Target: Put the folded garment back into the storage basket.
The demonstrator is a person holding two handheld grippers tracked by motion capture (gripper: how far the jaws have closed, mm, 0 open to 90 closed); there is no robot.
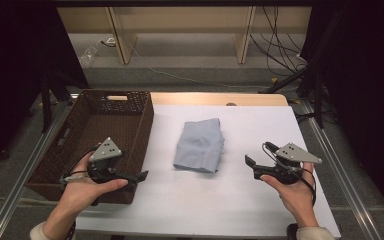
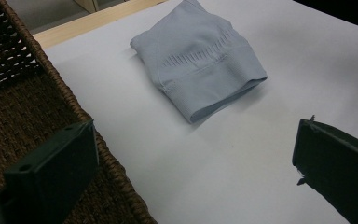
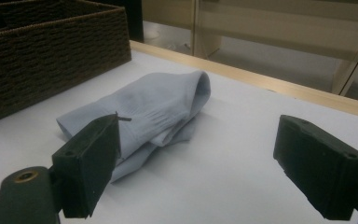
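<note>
A folded pale blue garment (image 1: 200, 145) lies on the white table top, between my two hands; it also lies ahead in the left gripper view (image 2: 200, 60) and the right gripper view (image 3: 144, 112). My left gripper (image 1: 139, 176) hovers by the near right corner of the brown wicker basket (image 1: 105, 107), jaws wide apart with nothing between them (image 2: 193, 172). My right gripper (image 1: 252, 167) is held to the right of the garment, pointing left at it, jaws also spread and empty (image 3: 198, 163).
The wicker basket (image 2: 14, 93) takes the left side of the table; its wall (image 3: 51, 51) stands beyond the garment. A wooden strip (image 1: 220, 98) edges the far side. Bare white surface (image 1: 205, 200) lies in front of the garment. Cables (image 1: 280, 45) trail on the floor beyond.
</note>
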